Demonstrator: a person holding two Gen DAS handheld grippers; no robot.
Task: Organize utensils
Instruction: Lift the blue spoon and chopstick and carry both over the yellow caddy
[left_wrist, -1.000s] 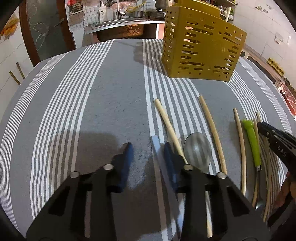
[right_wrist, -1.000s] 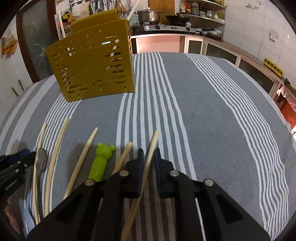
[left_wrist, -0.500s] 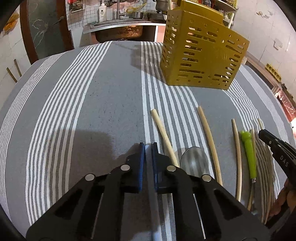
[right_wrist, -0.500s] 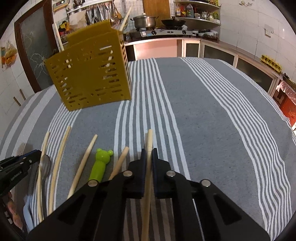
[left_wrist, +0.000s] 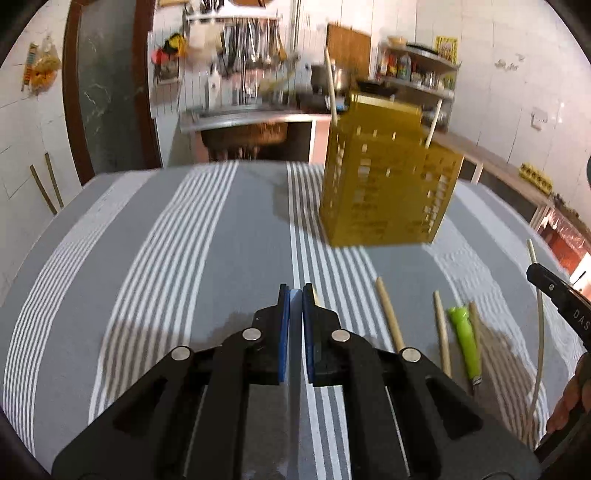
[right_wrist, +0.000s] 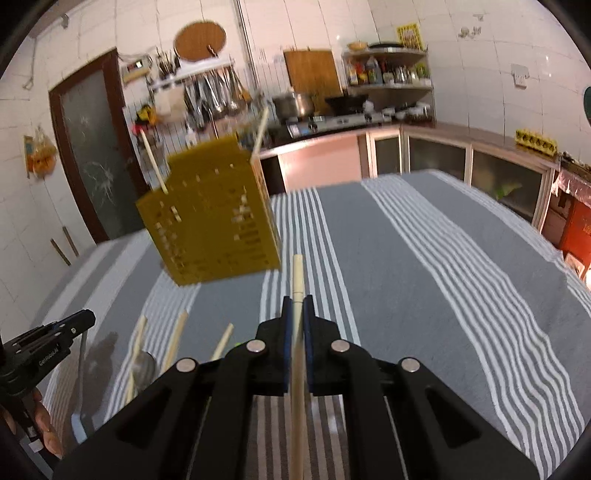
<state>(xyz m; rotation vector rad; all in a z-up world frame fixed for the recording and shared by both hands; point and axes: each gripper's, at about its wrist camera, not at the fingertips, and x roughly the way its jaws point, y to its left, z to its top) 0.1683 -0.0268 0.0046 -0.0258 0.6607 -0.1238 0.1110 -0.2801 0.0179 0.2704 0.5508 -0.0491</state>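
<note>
Both wrist views low over table, sharing yellow caddy (left_wrist: 388, 192).

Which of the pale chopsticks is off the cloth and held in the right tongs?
The chopstick pinched between the right tongs, its tip pointing toward the yellow basket. The other loose ones lie flat on the striped cloth, left of it.

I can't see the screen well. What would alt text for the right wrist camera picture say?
A black two-fingered tool is shut on a pale wooden chopstick, pointing toward a yellow slotted utensil holder on a grey striped tablecloth. More chopsticks and a spoon lie at lower left, in a kitchen.
</note>
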